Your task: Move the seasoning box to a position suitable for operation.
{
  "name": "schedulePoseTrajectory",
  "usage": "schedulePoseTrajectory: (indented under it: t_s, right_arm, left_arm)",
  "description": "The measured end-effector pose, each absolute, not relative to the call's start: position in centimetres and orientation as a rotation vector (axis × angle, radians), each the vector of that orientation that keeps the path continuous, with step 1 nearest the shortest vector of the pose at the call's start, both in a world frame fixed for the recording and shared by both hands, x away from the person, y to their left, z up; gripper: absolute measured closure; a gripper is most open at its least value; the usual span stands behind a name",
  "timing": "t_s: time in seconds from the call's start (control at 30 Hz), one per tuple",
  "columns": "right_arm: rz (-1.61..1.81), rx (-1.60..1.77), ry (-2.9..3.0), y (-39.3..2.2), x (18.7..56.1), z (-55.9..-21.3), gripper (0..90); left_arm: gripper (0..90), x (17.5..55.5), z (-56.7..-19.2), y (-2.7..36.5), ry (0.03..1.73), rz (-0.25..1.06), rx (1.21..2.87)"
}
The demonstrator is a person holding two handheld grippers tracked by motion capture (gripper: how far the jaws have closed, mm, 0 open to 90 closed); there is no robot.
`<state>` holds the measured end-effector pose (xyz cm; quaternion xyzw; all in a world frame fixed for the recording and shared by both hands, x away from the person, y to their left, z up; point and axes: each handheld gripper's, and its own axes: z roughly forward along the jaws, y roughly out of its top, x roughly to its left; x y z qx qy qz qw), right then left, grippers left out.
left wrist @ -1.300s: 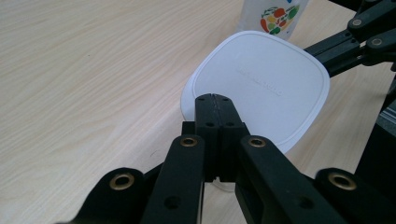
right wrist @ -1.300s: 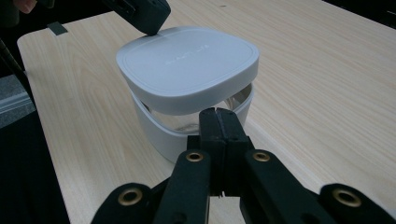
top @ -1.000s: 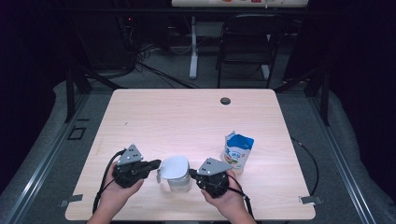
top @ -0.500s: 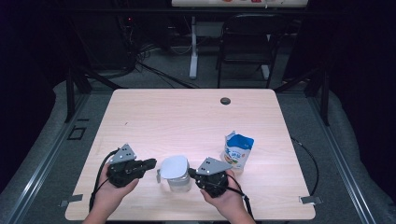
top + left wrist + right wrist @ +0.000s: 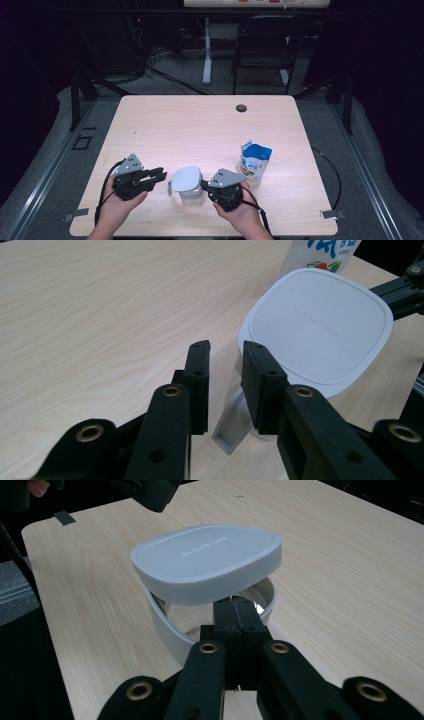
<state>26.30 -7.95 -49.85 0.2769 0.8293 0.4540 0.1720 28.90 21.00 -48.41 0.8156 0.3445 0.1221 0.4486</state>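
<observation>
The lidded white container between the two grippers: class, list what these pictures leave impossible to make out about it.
- Contents of the container: every view, the white lid covers them.
- Raised lettering on the lid: both gripper views, too faint and small to read.
- What the right gripper pinches at the rim: right gripper view, the overhanging lid hides its jaw tips.
- Container's base: left gripper view, behind the left gripper.

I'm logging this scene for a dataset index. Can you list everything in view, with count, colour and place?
Table: one, light wood, centre.
Lidded container: one, white lid ajar over a clear body, near edge between the grippers.
Pouch: one, white and blue, upright, right of the container.
Grommet: one, dark, far side of the tabletop.
Chair: one, black, behind the table.
Left gripper: one, black, jaws apart and just opening by the container's handle.
Right gripper: one, black, shut on the container's rim.
</observation>
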Motion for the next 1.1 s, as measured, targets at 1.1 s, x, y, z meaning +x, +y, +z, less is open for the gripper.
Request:
schedulePoseTrajectory:
  t_s: [1.1]
  right_arm:
    - [1.279,0.756,2.377,-6.5,27.2,-48.1,90.0]
  left_arm:
    - [70.3,29.0,-47.9,22.0,0.886,0.334,2.007]
